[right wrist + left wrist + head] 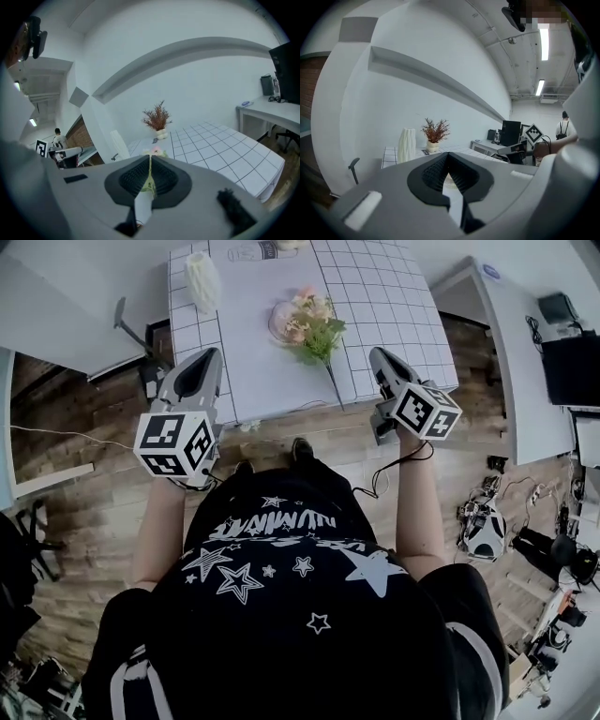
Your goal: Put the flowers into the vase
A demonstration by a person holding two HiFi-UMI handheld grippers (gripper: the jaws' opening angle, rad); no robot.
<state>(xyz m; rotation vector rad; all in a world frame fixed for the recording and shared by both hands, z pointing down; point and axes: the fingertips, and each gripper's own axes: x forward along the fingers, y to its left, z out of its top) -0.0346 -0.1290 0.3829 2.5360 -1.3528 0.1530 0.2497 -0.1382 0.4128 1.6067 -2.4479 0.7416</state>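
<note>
The person stands at the near edge of the surface (pixel 375 296) with both forearms stretched forward and roughly level. The left gripper (pixel 203 356) and the right gripper (pixel 379 354) both point a little downward, one to each side of the flowers (pixel 309 324). Both sets of fingers are clenched together with nothing between them. Each gripper carries a cube of black-and-white square markers.

The white lettering on the person's black, star-printed shirt is too warped to read.

The flowers are a pink and cream bunch with green leaves, lying flat on the white, grid-lined surface with the thin stem towards the person. The vase (pixel 202 279) is white, tall and ribbed. It stands upright well apart from the flowers, near the far left corner.
</note>
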